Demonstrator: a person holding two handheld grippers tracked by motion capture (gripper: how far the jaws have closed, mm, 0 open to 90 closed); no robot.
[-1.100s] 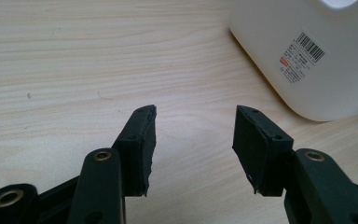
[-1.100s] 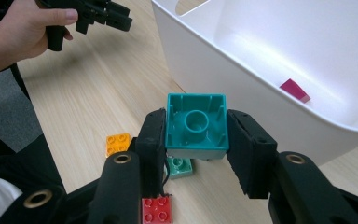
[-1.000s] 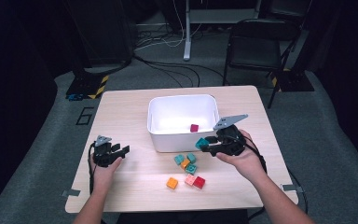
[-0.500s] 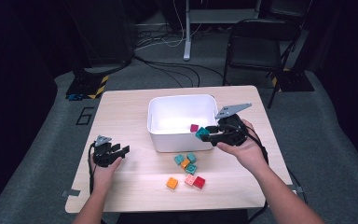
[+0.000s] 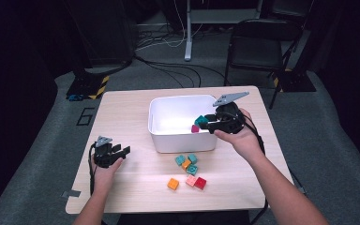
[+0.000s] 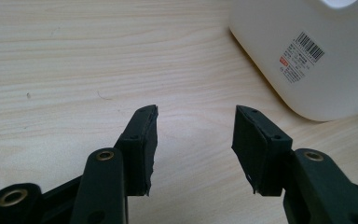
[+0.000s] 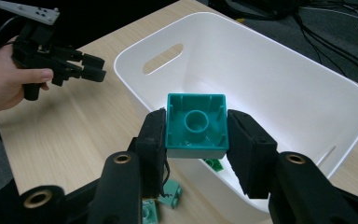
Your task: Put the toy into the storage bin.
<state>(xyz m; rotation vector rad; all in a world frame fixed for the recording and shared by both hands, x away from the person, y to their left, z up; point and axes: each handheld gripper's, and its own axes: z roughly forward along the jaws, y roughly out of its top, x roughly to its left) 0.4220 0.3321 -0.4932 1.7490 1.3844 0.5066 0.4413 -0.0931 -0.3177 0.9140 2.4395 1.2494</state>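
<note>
While we are sorting bricks into the white tub [image 5: 183,140], we are keeping our left tongs [image 5: 122,151] parked low on the bench [image 5: 122,108], off to the left of the tub. Their jaws are spread apart with nothing between them, and in the left gripper view they are facing bare wood with the tub's labelled outer wall just ahead to one side. We judge this hand is idling there so it is not crowding the tub's mouth.

Moving rightward, the tub is sitting mid-bench, and a small pink brick [image 5: 195,128] is already lying on its floor near the right wall. Just in front of the tub, loose bricks [image 5: 187,164] are waiting in a cluster: teal and orange ones close to the tub's front wall, then an orange, a pink and a red one slightly farther out.

At the tub's right rim, our right tongs [image 5: 205,123] are clamping a teal brick [image 7: 196,125] by two opposite sides, hollow underside turned toward the camera. We are holding it above the rim, over the tub's interior, apparently so it can drop in. Nothing is blocking the fall; only the rim below the jaws is close enough to catch a low release.
</note>
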